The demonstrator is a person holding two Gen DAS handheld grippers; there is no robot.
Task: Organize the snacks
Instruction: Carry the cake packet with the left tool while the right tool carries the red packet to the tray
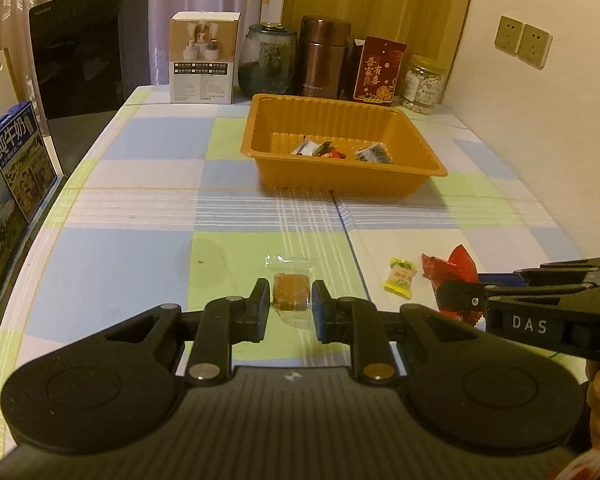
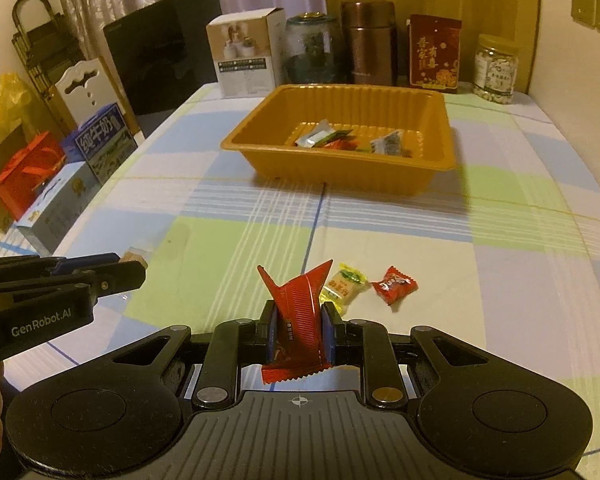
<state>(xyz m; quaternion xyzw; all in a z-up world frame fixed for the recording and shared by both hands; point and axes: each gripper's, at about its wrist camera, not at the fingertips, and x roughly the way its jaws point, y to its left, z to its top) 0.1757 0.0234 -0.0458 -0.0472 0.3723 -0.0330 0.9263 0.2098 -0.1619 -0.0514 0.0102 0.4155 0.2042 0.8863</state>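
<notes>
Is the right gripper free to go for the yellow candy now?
Probably not yet. The right gripper is shut on the red snack packet. The yellow candy lies unobstructed on the tablecloth just ahead, reachable once the packet is dropped.

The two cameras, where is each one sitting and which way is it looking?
Left wrist: rides the left gripper, which pinches a clear-wrapped brown snack, looking down the checked table at the orange tray; the right gripper enters at right.
Right wrist: rides the right gripper, which pinches a red wrapper; the left gripper enters at left.
Shared: tray, yellow candy, back-row jars.
</notes>
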